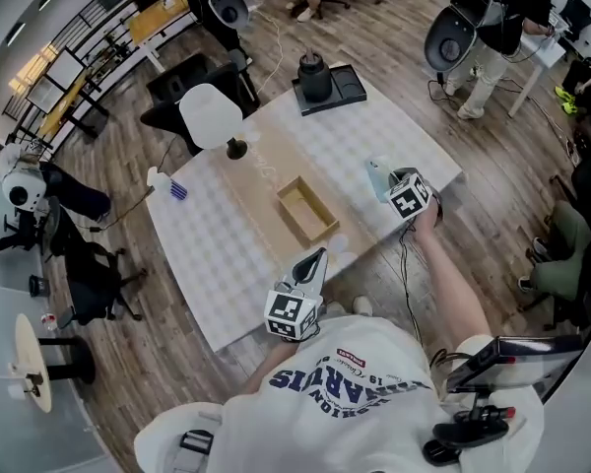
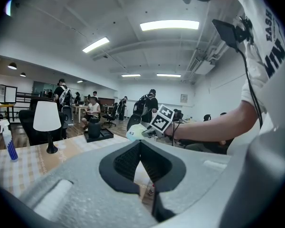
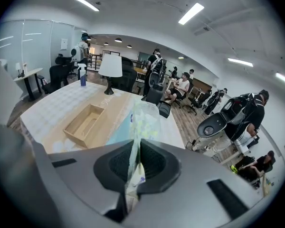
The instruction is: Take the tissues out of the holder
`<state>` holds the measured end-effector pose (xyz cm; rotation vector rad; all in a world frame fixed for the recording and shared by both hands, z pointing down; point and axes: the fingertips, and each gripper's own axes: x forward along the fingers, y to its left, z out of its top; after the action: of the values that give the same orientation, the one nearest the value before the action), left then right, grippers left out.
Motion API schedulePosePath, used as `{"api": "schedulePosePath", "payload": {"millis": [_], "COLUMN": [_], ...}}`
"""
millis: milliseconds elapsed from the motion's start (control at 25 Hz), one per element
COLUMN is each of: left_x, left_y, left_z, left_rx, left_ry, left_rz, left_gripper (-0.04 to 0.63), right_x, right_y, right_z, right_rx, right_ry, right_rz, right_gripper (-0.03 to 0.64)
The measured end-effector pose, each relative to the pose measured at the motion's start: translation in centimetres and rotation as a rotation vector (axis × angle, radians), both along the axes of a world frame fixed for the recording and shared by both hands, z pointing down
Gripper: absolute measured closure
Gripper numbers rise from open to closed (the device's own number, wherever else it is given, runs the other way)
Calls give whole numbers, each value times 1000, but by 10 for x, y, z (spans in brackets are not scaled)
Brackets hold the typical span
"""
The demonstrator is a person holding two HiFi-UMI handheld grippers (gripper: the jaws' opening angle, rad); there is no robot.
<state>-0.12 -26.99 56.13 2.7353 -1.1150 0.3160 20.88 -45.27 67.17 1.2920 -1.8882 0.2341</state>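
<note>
Two grippers: L gripper (image 2: 140, 146) has its jaws pressed together on nothing; R gripper (image 3: 137, 146) is pinching the tissue pack (image 3: 143, 120) by one end.
Pack location: out of the holder (image 1: 321, 202), at approx 2 o'clock from it in head view, near the table (image 1: 227, 264) edge.
Holder: open wooden box mid-table, looks empty in both views that show inside it.
Handling (a judgement): prob. light and soft. The film wrap looks slick and crushable, so it bends rather than breaks and may slide out of a shallow pinch.
Where to hold: across the flat end or seam, deep between the pads, as the R gripper has it now.
R gripper view only: wrap squeezed thin between the jaws, w/ the free end sticking out past the tips.
Head view only: L gripper sits at 6 o'clock of the holder, tips aimed toward it; lamp (image 1: 211, 116) at approx 10 o'clock.
L gripper view only: R gripper seen side-on w/ the pack at its tip, clear of the table.
</note>
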Motion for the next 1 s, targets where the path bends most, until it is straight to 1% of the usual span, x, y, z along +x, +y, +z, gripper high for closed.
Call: {"api": "schedulePosePath", "payload": {"millis": [120, 480, 720, 1000], "left_x": [0, -16, -20, -31], "left_y": [5, 6, 8, 9], "left_z": [0, 2, 4, 3], "left_rx": [-4, -16, -20, -19], "left_ry": [-12, -34, -41, -49], "left_rz": [-9, -59, -88, -120], "left_gripper": [591, 591, 591, 591], "right_x": [7, -1, 0, 1], "right_y": [2, -2, -7, -12], "right_z": [20, 77, 117, 153], "right_rx": [-26, -111, -179, -243], "right_ry": [8, 24, 13, 52], "right_rz": [8, 2, 10, 21], "right_gripper": [612, 612, 612, 612]}}
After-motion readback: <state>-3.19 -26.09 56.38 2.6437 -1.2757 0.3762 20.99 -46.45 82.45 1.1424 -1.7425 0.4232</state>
